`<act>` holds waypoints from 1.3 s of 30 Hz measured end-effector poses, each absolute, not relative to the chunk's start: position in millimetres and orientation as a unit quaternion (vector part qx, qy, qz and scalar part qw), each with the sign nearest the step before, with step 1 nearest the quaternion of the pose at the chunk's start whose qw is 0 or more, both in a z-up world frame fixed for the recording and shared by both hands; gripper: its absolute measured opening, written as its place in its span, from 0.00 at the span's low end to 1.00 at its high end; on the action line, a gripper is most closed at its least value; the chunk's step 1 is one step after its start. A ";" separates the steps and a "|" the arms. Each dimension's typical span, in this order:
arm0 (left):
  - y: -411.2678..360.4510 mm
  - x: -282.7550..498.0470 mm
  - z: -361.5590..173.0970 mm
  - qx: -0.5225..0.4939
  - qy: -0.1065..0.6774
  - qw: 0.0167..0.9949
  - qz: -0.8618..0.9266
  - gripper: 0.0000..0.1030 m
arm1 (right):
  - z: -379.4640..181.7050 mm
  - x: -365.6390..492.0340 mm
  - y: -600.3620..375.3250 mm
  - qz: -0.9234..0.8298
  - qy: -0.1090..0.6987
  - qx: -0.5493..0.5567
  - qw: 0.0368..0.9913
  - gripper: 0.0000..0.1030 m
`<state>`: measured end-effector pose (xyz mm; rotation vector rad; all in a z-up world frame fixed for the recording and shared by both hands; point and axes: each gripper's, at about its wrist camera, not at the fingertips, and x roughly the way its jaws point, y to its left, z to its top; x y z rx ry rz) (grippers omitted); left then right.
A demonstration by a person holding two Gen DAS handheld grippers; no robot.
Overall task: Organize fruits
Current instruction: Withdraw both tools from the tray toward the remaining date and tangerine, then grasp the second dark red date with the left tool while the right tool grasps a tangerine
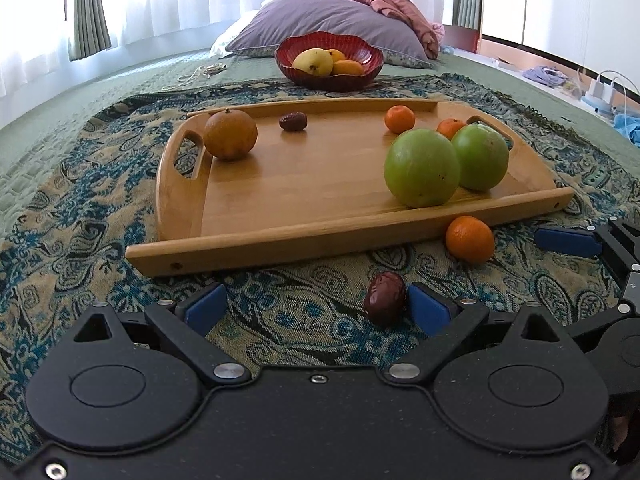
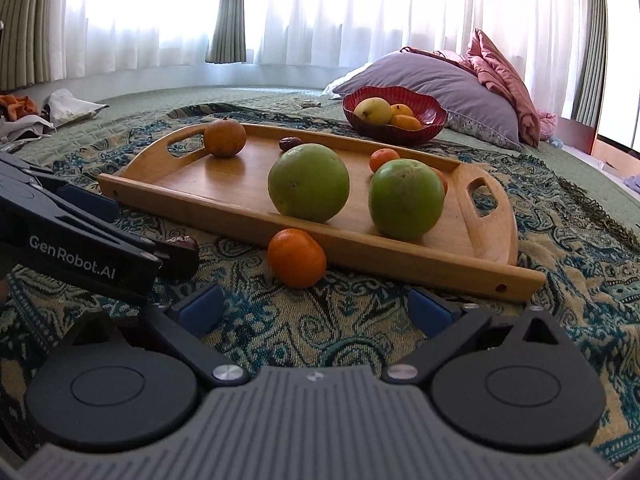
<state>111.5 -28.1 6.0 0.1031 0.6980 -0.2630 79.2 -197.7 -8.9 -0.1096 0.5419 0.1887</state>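
We found the left gripper [image 1: 316, 304] spread wide over the patterned cloth [image 1: 300, 320], the dark date [image 1: 385, 298] lying off-centre against its right-hand pad, upright-ish. The right gripper [image 2: 316, 308], likewise spread and empty, stood nearer the tangerine [image 2: 297, 258] beside the wooden tray [image 2: 400, 264].

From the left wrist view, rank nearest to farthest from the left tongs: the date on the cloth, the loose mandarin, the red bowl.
1. Wrinkled dark-red date, by the right finger of the left tongs.
2. Small orange mandarin, right, before the tray.
3. Red ribbed bowl, far back.
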 end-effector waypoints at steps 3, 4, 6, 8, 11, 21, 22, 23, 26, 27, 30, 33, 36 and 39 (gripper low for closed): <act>-26.5 112.7 3.7 0.043 0.343 0.929 -0.132 0.94 | -9.6 80.0 -198.6 0.093 0.269 -0.048 0.957 1.00; -26.2 112.9 3.4 0.043 0.342 0.929 -0.133 0.94 | -9.6 80.3 -198.9 0.094 0.269 -0.048 0.957 1.00; -25.9 113.2 3.5 0.044 0.342 0.929 -0.135 0.93 | -9.6 80.7 -199.1 0.096 0.271 -0.048 0.957 1.00; -25.5 113.1 3.8 0.045 0.341 0.929 -0.135 0.91 | -9.4 81.1 -199.7 0.097 0.270 -0.047 0.957 1.00; -25.8 112.1 4.6 0.046 0.340 0.930 -0.135 0.86 | -9.4 81.1 -200.1 0.098 0.269 -0.045 0.957 0.99; -34.2 101.5 7.4 0.052 0.333 0.929 -0.152 0.53 | -9.4 79.4 -201.2 0.108 0.264 -0.041 0.958 0.94; -35.0 100.8 7.6 0.051 0.333 0.929 -0.155 0.51 | -9.5 79.4 -201.1 0.108 0.265 -0.041 0.957 0.94; -35.4 100.8 7.8 0.051 0.333 0.928 -0.158 0.46 | -9.5 79.0 -201.0 0.108 0.265 -0.041 0.957 0.94; -35.5 100.8 8.3 0.048 0.330 0.929 -0.159 0.30 | -9.5 79.0 -200.8 0.109 0.265 -0.041 0.957 0.93; -35.3 101.2 8.6 0.047 0.330 0.929 -0.160 0.25 | -9.5 79.1 -200.8 0.109 0.265 -0.041 0.957 0.93; -34.7 100.8 9.4 0.045 0.328 0.930 -0.160 0.20 | -9.4 79.1 -200.8 0.109 0.265 -0.041 0.957 0.92; -33.6 99.7 10.5 0.046 0.324 0.931 -0.160 0.18 | -9.6 79.2 -200.7 0.109 0.265 -0.041 0.957 0.92; -31.1 99.3 12.2 0.042 0.323 0.932 -0.160 0.17 | -9.4 79.3 -200.0 0.110 0.266 -0.040 0.957 0.89; -28.5 99.4 13.5 0.040 0.320 0.934 -0.155 0.17 | -7.5 79.9 -200.1 0.111 0.268 -0.036 0.956 0.83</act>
